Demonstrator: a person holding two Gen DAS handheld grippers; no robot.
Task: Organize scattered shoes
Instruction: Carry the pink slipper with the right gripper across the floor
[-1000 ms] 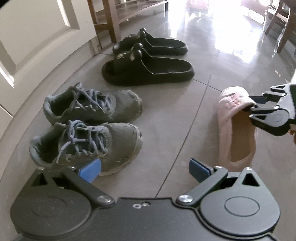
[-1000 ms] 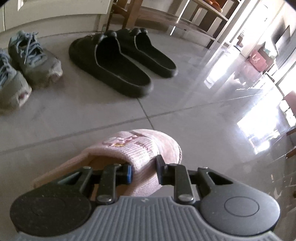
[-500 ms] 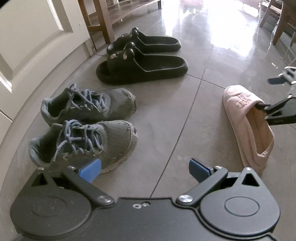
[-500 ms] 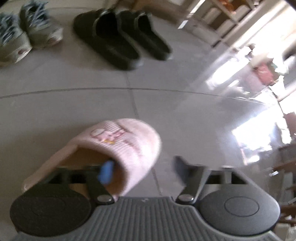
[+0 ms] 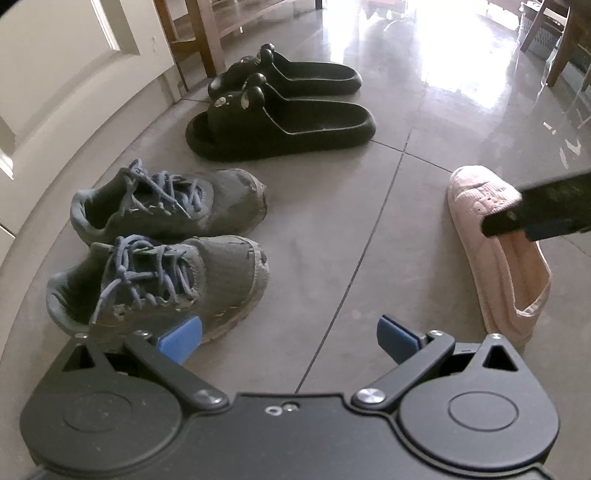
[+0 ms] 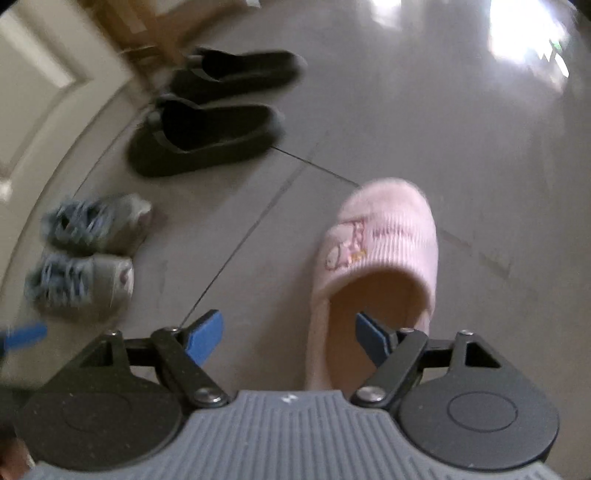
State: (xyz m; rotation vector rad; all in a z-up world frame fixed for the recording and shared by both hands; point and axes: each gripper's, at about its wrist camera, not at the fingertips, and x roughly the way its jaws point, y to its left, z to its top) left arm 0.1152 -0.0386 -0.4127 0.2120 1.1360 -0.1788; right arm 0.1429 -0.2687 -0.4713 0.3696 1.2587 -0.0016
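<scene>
A pink fuzzy slipper (image 6: pixel 384 236) lies flat on the grey tile floor with its opening facing up. My right gripper (image 6: pixel 288 338) hovers open over its heel end. The right pad (image 6: pixel 371 339) is above the insole, the left pad (image 6: pixel 205 334) above bare floor, and neither presses on it. In the left wrist view the slipper (image 5: pixel 495 258) lies at the right, with a dark finger (image 5: pixel 517 214) of the right gripper over its toe. My left gripper (image 5: pixel 288 338) is open with nothing in it, beside the nearer grey sneaker (image 5: pixel 159 284).
Two grey sneakers with blue laces (image 5: pixel 166 206) stand side by side along a white panelled door (image 5: pixel 55 74). Beyond them sits a pair of black slides (image 5: pixel 280 129). Wooden furniture legs (image 5: pixel 199 33) rise at the back, and a chair (image 5: pixel 554 44) stands far right.
My right gripper let go of the pink slipper's upper, opened wide and rolled. The slipper went from tilted on its edge to flat on the floor. The left gripper stayed put.
</scene>
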